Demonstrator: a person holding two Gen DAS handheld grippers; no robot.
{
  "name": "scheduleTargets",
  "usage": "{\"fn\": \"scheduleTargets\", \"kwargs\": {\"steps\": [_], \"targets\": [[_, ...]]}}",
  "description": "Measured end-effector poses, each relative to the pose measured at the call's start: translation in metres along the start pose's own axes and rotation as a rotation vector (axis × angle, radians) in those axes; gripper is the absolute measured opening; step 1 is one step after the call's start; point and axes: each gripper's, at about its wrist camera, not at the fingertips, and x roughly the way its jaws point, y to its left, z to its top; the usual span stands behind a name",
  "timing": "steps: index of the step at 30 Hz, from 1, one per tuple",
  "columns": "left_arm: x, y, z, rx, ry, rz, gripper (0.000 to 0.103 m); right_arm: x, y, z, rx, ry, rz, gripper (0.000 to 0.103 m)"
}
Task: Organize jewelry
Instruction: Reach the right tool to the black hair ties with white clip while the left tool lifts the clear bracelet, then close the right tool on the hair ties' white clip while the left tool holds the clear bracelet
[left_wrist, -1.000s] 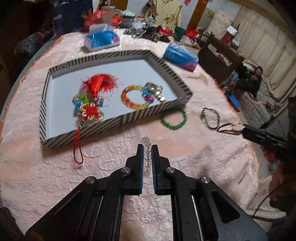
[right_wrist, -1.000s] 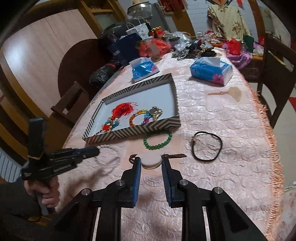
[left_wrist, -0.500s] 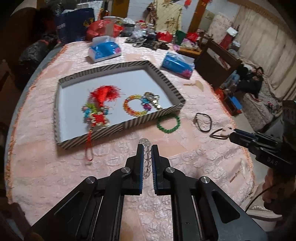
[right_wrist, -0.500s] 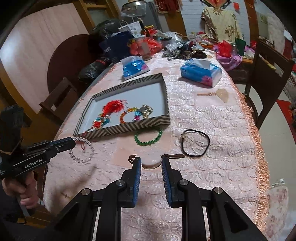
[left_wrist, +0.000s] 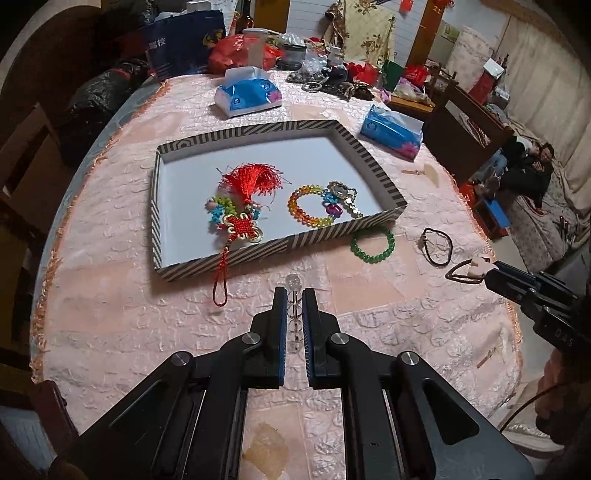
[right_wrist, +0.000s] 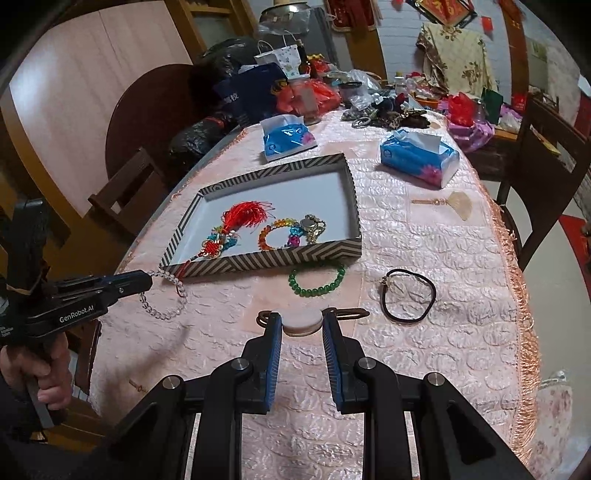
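Observation:
My left gripper is shut on a clear bead bracelet, held above the table short of the striped tray; the bracelet hangs from it in the right wrist view. My right gripper is shut on a pale round pendant with a brown cord, also seen in the left wrist view. The tray holds a red tassel knot, a coloured bead bracelet and a metal piece. A green bead bracelet and a black cord loop lie beside the tray.
Two blue tissue packs lie beyond the tray. A small fan charm lies at the right. Clutter of bags and jewelry fills the far end. Chairs stand round the table's fringed edge.
Both grippers have pulled back and risen from the table, so the tray looks farther away. Each keeps hold of its item; the clear bracelet now hangs free.

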Motion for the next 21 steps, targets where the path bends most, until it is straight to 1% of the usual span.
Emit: {"fn": "scheduleTargets", "kwargs": {"steps": [14, 21], "targets": [[-0.002, 0.001, 0.003, -0.003, -0.002, -0.001, 0.006, -0.001, 0.001, 0.008, -0.019, -0.004, -0.002, 0.021], [0.003, 0.003, 0.011, -0.018, -0.002, -0.010, 0.006, 0.003, -0.001, 0.016, -0.027, 0.002, 0.003, 0.021]]}}
